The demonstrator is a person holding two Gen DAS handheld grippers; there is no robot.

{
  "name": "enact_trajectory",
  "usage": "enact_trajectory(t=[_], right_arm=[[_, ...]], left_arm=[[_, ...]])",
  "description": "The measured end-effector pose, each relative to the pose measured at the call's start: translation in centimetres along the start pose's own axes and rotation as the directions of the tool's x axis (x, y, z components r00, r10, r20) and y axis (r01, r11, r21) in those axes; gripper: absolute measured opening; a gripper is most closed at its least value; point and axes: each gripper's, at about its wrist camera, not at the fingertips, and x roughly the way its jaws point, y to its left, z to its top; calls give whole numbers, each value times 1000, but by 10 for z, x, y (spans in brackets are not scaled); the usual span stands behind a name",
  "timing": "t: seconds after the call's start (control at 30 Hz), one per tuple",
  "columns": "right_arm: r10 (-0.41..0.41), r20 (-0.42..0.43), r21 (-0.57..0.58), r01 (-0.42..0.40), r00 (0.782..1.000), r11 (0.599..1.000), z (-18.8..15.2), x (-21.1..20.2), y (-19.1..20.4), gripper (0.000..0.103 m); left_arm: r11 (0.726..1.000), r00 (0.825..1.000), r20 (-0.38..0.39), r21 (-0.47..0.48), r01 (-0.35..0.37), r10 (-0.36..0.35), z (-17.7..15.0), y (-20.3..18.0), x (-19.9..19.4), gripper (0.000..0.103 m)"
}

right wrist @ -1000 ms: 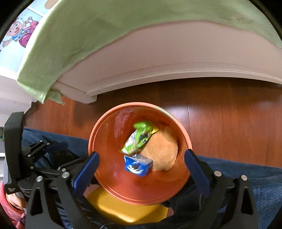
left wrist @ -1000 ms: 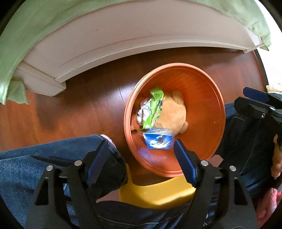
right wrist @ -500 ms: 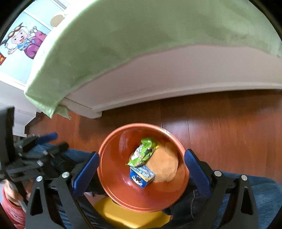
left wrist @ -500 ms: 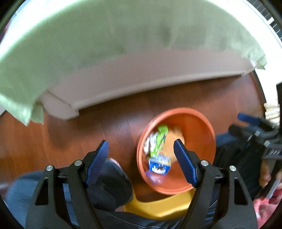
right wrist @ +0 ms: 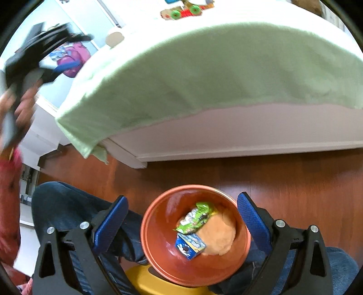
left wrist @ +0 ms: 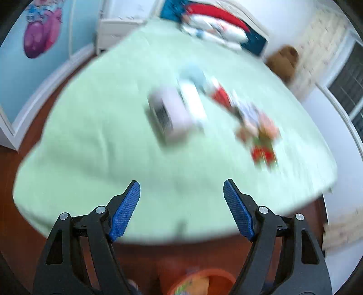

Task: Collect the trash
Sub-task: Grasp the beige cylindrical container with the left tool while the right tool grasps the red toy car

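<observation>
My left gripper [left wrist: 181, 189] is open and empty above the near edge of a bed with a green sheet [left wrist: 102, 145]. Blurred litter lies on the sheet: a white and grey box [left wrist: 170, 113], a red packet [left wrist: 221, 97] and colourful wrappers [left wrist: 258, 129]. My right gripper [right wrist: 182, 197] is open and empty above the orange bin [right wrist: 158, 227] on the floor. In the bin lie a green wrapper [right wrist: 195, 217], a blue carton [right wrist: 189, 244] and a tan soft lump [right wrist: 219, 236]. The bin's rim [left wrist: 179, 284] shows at the bottom of the left wrist view.
The bin stands on a wooden floor [right wrist: 283, 181] beside the bed's white base [right wrist: 226, 136], between a person's legs in jeans [right wrist: 68, 204], over something yellow [right wrist: 145, 280]. A brown teddy [left wrist: 283, 61] and a pillow [left wrist: 213, 22] lie at the bed's far end. A toy car [right wrist: 186, 9] is on the bed.
My left gripper has risen and swung up from the bin to face the bed top. The right gripper has lifted a little, so the bin looks smaller. Both stayed open.
</observation>
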Motion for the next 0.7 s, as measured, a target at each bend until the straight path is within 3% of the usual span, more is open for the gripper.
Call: enact_trajectory(t=[0.17, 0.33, 0.4, 0.5, 0.7], right_arm=[[-21, 58, -49, 23, 998, 999, 1, -11, 11, 95], [-17, 58, -58, 21, 998, 998, 1, -10, 13, 95], [-15, 50, -54, 18, 999, 998, 1, -8, 12, 95], [-14, 41, -45, 16, 999, 999, 1, -5, 11, 95], [-12, 38, -37, 14, 999, 999, 2, -3, 11, 95]], left_arm=[[994, 998, -47, -104, -39, 34, 48, 5, 45, 74], [990, 992, -106, -118, -75, 62, 69, 11, 80, 72], [989, 990, -138, -137, -52, 33, 71, 17, 89, 69], [990, 991, -132, -138, -18, 0, 72, 13, 93, 51], [991, 995, -95, -136, 6, -19, 65, 13, 84, 51]])
